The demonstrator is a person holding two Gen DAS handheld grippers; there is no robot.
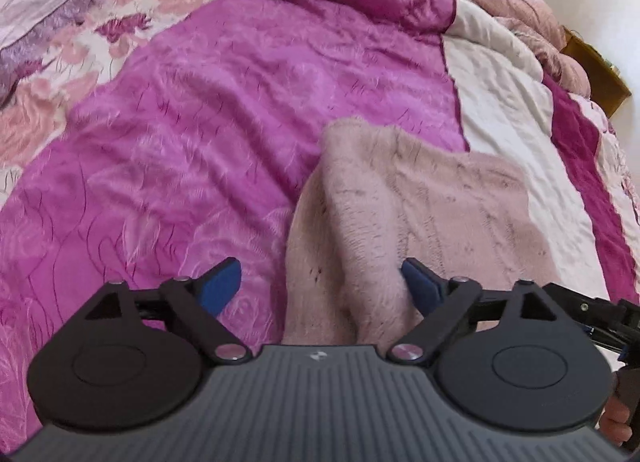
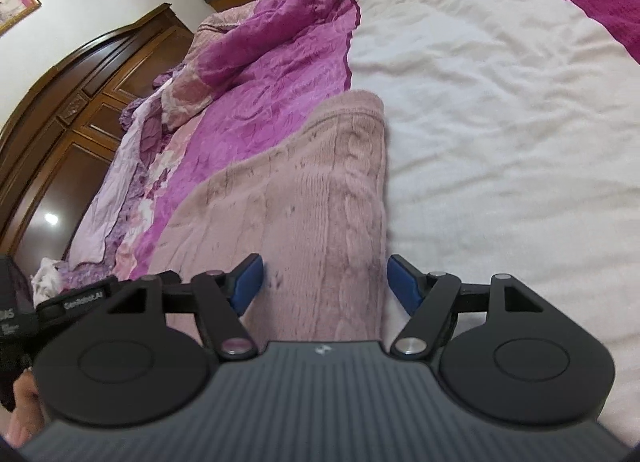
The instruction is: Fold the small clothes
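A pale pink cable-knit garment (image 1: 420, 213) lies on the bed, over the seam between the magenta and white parts of the quilt. In the left wrist view its near left edge is doubled over in a raised fold (image 1: 360, 246). My left gripper (image 1: 320, 286) is open, its blue pads on either side of that fold. In the right wrist view the garment (image 2: 304, 197) lies flat with a straight right edge. My right gripper (image 2: 325, 282) is open, straddling that edge just above the cloth. Neither gripper holds anything.
The quilt (image 1: 200, 121) has a magenta panel and a white panel (image 2: 500, 121). Bunched bedding (image 2: 256, 41) lies along the far side. A dark wooden wardrobe (image 2: 80, 109) stands beyond the bed. A wooden bed frame (image 1: 592, 65) shows at the far right.
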